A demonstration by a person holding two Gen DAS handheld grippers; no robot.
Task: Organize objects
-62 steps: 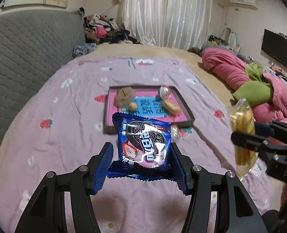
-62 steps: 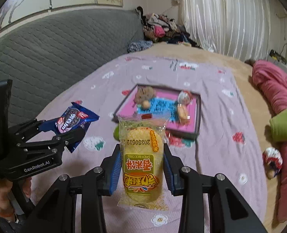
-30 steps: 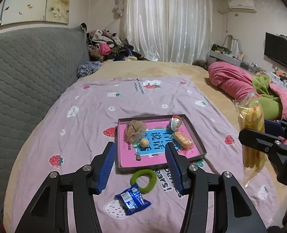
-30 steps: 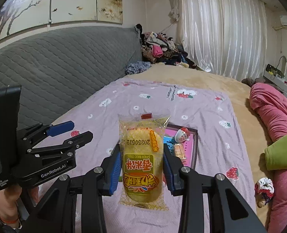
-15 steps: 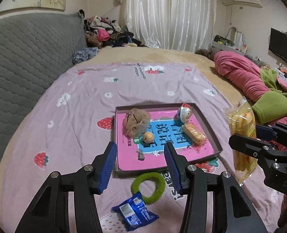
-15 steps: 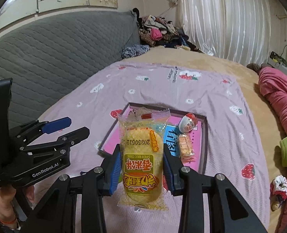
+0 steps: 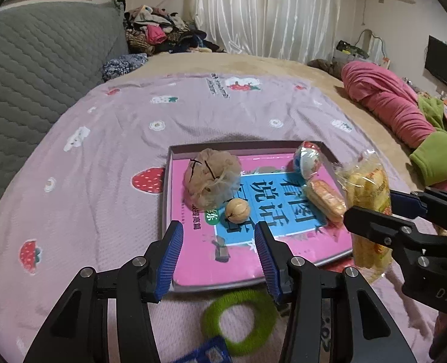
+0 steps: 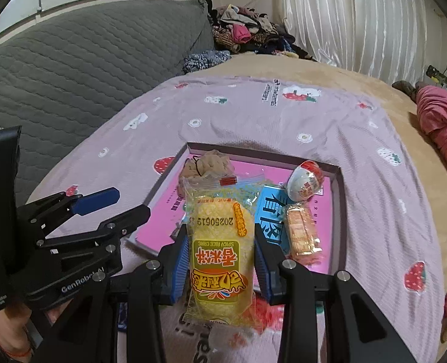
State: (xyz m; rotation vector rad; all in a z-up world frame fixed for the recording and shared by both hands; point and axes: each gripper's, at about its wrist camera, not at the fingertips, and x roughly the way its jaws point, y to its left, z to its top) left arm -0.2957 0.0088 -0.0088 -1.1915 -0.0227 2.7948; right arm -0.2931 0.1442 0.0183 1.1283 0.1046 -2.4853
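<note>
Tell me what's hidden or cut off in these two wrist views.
- Blue cookie packet: left wrist view, cut by the bottom edge.
- Walnut: right wrist view, hidden behind the yellow rice cracker pack.
- Green hair tie: left wrist view, blurred, partly behind the left gripper.

Each tool (image 7: 219, 260) is black, angular plastic with silver screws and ribbed blue pads (image 7: 171, 260). White "GenRobot.AI" lettering marks the left tool (image 8: 102, 208), above the red wrist cord (image 8: 13, 351).

Bed (image 7: 108, 157): tray (image 7: 166, 193), green ring (image 7: 238, 322)
</note>
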